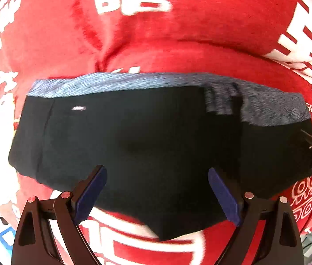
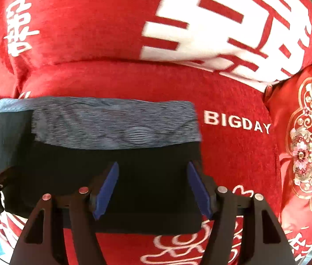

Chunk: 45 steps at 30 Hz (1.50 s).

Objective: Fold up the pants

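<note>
At the near edge of both wrist views, each gripper's black arms and blue pads frame the shot. Left gripper [image 1: 157,190]: jaws spread wide, nothing between the pads, hovering over the near hem of the black shorts [image 1: 133,145]. Its fingers [image 1: 94,190] overlap the fabric in view; cannot tell if they touch it. Right gripper [image 2: 153,187]: jaws also spread, empty, sitting over the right part of the same shorts [image 2: 133,176], right pad near the garment's right edge.

Shorts lie flat on a red blanket [image 1: 178,50] with white characters. The right part looks folded over, with a second layer on top. Near hem dips to a point at centre in the left view; red blanket shows beneath it. A small white tag [image 1: 78,108] sits on the left side of the black fabric.

Farther: heathered blue-grey waistband [image 2: 116,121] runs left-right along the far edge of the shorts, slightly rumpled on the right half. Just right of the waistband, "BIGDAY" lettering [image 2: 236,123] is printed on the blanket. Right of that, a red embroidered cushion [image 2: 305,132] with gold floral pattern.

Far side: blanket bulges up in a fold, with a large white character block [image 2: 222,33] upper right.

Each gripper shows at the other view's side edge.
</note>
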Motion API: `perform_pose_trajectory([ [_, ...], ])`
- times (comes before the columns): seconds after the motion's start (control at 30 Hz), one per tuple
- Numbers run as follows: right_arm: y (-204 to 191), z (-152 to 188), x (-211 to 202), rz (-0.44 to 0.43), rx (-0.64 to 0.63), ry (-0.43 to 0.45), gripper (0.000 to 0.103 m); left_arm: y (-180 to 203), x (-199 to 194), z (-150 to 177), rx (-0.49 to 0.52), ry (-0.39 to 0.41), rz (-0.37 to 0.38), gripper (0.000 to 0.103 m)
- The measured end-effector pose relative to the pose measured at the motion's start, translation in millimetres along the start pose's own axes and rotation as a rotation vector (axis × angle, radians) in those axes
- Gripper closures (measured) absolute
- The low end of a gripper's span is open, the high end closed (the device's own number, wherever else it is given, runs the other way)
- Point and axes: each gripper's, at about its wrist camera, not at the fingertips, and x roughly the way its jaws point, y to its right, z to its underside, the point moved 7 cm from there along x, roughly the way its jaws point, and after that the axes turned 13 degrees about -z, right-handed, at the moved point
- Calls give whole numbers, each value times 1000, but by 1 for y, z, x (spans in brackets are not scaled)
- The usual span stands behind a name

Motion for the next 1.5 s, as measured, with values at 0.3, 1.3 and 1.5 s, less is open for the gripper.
perform_pose_trajectory([
  [0.3, -102, 4, 12, -67, -72, -22, 33, -93, 15, 26, -87, -23, -23, 9],
  [1.3, -239, 53, 70, -139, -208, -161, 18, -228, 89, 79, -469, -115, 195, 9],
  [1.5, -240, 52, 73, -140, -210, -159, 15, -232, 85, 72, -539, -60, 414, 9],
])
